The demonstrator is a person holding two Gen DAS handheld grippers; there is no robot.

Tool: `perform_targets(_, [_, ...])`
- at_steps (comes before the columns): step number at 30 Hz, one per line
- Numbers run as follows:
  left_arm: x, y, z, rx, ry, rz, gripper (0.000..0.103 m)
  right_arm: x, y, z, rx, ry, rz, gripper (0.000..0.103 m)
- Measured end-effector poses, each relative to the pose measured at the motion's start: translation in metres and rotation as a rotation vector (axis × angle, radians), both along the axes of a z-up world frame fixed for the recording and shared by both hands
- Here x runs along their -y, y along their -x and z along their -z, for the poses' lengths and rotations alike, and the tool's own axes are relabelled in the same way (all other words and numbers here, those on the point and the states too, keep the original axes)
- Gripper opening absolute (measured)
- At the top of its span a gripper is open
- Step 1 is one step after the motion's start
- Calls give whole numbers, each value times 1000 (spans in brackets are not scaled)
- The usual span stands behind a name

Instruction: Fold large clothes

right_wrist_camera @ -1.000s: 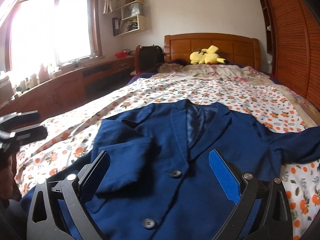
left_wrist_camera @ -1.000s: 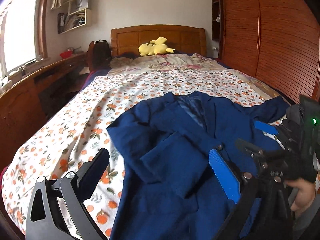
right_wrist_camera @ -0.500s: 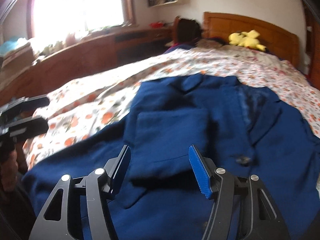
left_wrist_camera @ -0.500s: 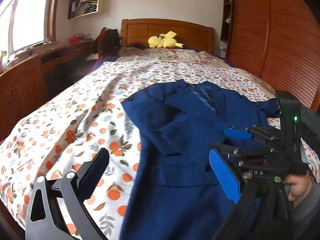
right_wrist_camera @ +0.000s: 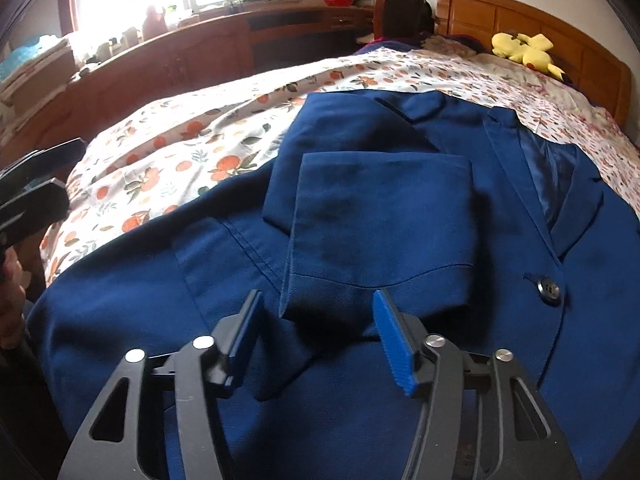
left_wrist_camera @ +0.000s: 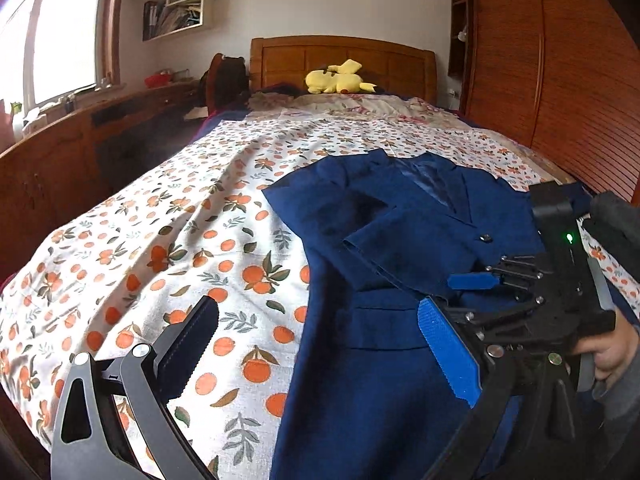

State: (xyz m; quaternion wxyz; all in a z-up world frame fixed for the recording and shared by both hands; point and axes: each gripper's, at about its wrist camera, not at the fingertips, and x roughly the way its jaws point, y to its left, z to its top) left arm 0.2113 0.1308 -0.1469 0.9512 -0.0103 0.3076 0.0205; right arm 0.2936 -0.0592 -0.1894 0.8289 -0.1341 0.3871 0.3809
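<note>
A navy blue suit jacket [left_wrist_camera: 400,380] [right_wrist_camera: 120,300] lies front up on the bed. One sleeve [right_wrist_camera: 380,220] [left_wrist_camera: 408,248] is folded across its chest. My right gripper [right_wrist_camera: 316,300] [left_wrist_camera: 460,292] hangs low over the sleeve's cuff. Its jaws are closing with the cuff's corner between them, and the pads stand apart from the cloth. My left gripper [left_wrist_camera: 316,312] is wide open above the jacket's left edge and the sheet, with nothing gripped. In the right wrist view the left gripper [right_wrist_camera: 36,192] shows at the far left edge.
The bed's orange-print sheet [left_wrist_camera: 160,240] spreads left of the jacket. A yellow plush toy [left_wrist_camera: 340,80] [right_wrist_camera: 524,50] lies by the wooden headboard [left_wrist_camera: 340,52]. A wooden wardrobe [left_wrist_camera: 560,60] lines the right side. A long desk [right_wrist_camera: 180,52] runs under the window.
Both grippers have come down closer to the jacket. The right one swung left onto the folded sleeve's cuff and its jaws narrowed from wide open.
</note>
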Motion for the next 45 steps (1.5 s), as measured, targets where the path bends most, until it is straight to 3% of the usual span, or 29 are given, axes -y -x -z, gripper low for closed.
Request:
perform_targets(3, [6,-1,2,-4,-20,13,100,4,-1,0,-5,-6,12,36])
perform_targets(4, [8,0,2,-3,-24,17,100,4,-1,0,-9,-10,8,25])
perform_targets(7, [12,-1,2,-4,-26,22,100,7,-2,-1,4,-12,23,8])
perform_targets(17, [16,-2,0,2,5,25,100,38,3,-30,71,-121,68,5])
perform_targets(32, [43,-5,-5,31,5,66,100,139,12,-83,209,-310,235,5])
perform_targets(45, [76,-17,-7,42,0,123,100,202,23,-90,276,-309,400,5])
